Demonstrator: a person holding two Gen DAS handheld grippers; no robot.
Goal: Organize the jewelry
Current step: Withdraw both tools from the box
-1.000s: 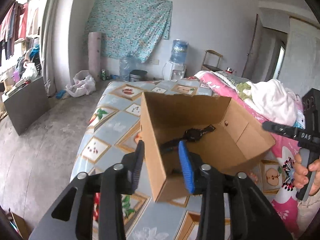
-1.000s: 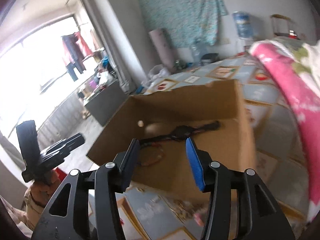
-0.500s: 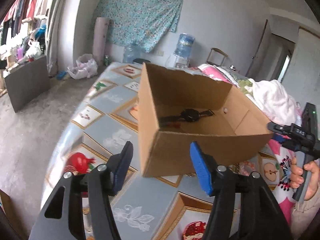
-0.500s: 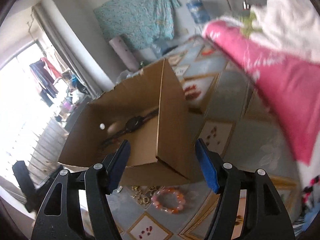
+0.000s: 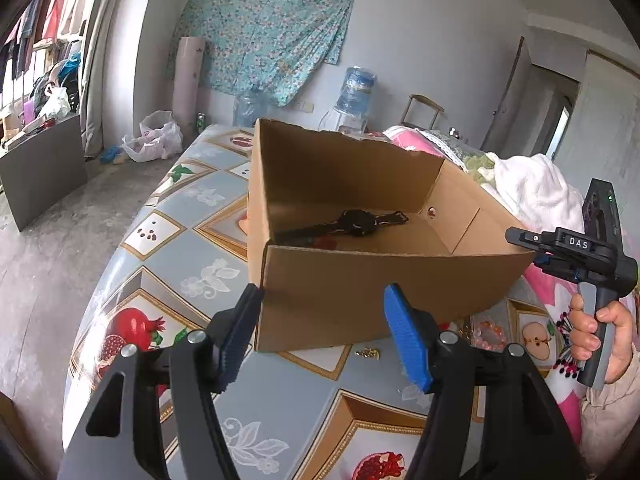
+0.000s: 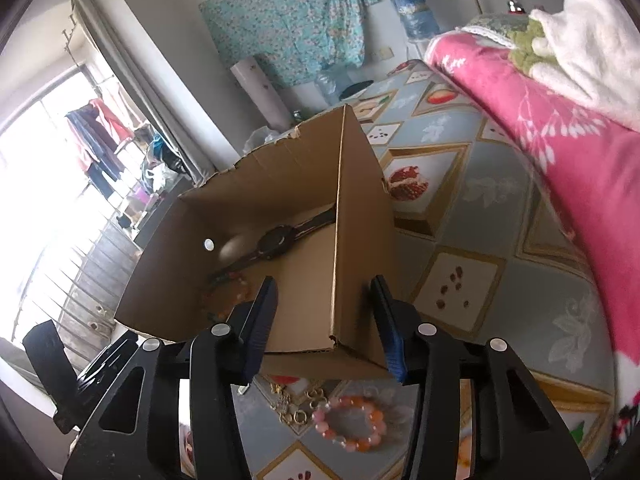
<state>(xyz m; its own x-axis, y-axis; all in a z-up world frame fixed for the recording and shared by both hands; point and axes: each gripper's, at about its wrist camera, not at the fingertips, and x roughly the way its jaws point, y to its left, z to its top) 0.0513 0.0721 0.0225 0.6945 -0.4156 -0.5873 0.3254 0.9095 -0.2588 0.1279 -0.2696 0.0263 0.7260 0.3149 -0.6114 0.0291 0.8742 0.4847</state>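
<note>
Open brown cardboard box [image 5: 360, 292] stood on patterned bed cover. Black wristwatch [image 5: 356, 222] lay flat on box floor, strap stretched out. Pink-orange bead bracelet [image 6: 348, 424] and small gold pieces [image 6: 296, 408] lay outside, near box's near corner.

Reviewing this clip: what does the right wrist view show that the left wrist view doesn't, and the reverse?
Only the right wrist view: the pink-and-orange bead bracelet whole and the gold pieces on the tablecloth in front of the box, plus an orange bracelet inside it. Only the left wrist view: the person's hand holding the right gripper, and the doorway. Both: the cardboard box with the black watch inside, the fruit-print tablecloth and the pink blanket.
</note>
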